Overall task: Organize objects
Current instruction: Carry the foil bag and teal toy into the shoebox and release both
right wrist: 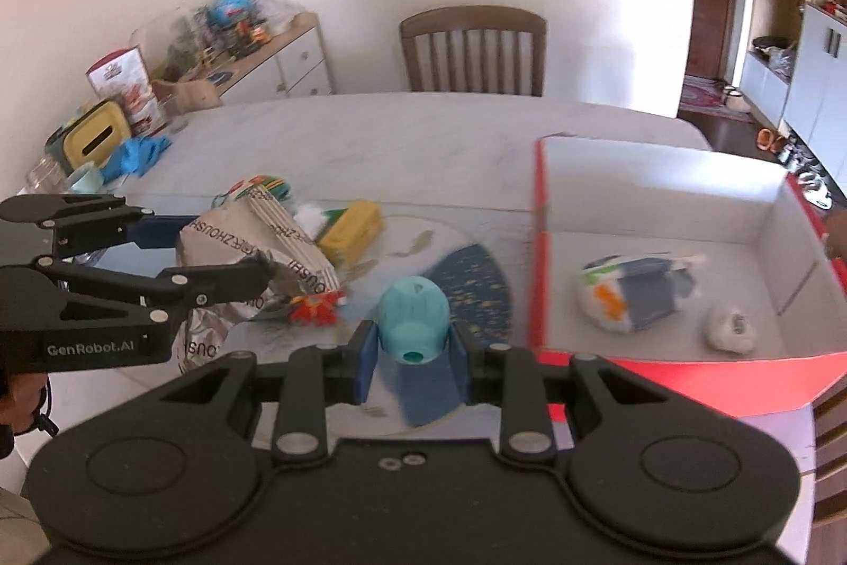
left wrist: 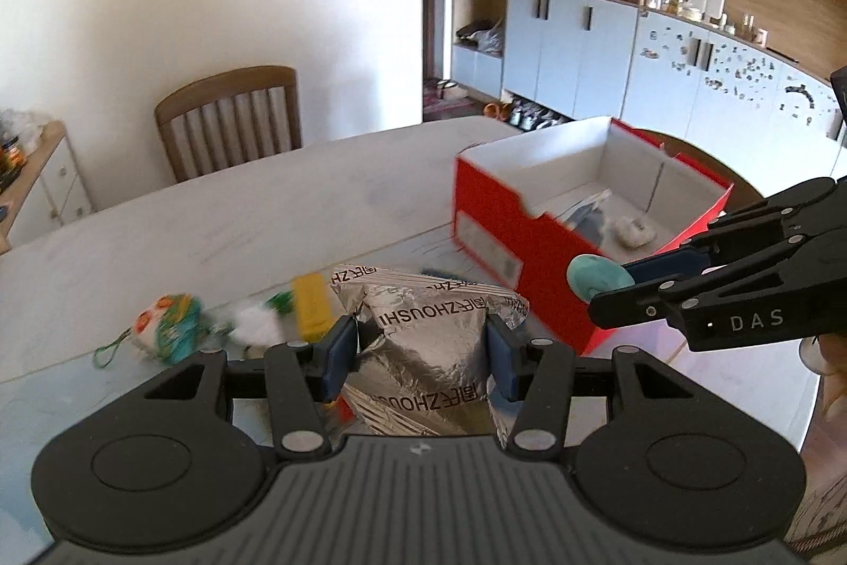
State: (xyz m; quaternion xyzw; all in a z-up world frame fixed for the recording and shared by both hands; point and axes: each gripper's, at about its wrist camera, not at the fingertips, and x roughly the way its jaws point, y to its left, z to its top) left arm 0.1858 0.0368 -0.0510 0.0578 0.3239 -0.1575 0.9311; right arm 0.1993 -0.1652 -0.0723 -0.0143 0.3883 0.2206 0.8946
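The red box (right wrist: 540, 247) stands open on the table (left wrist: 222, 215) and serves as the landmark; a printed pouch (right wrist: 630, 295) and a small white lump (right wrist: 730, 326) already lie inside it.

Left of the box, the left hand-held gripper (left wrist: 421, 353) is clamped on a silver foil bag (left wrist: 429, 332), lifted clear of the table. The foil looks light, crinkly and slippery; its pinched waist is the sensible hold, since the puffed ends would likely slide.

Nearer the box's left wall, the right hand-held gripper (right wrist: 410, 353) grips a small teal bottle-like object (right wrist: 413, 316). It seems rigid, smooth plastic, best held across its narrow end.

Farther left of the box, a yellow block (left wrist: 312, 303) and soft trinkets wait.
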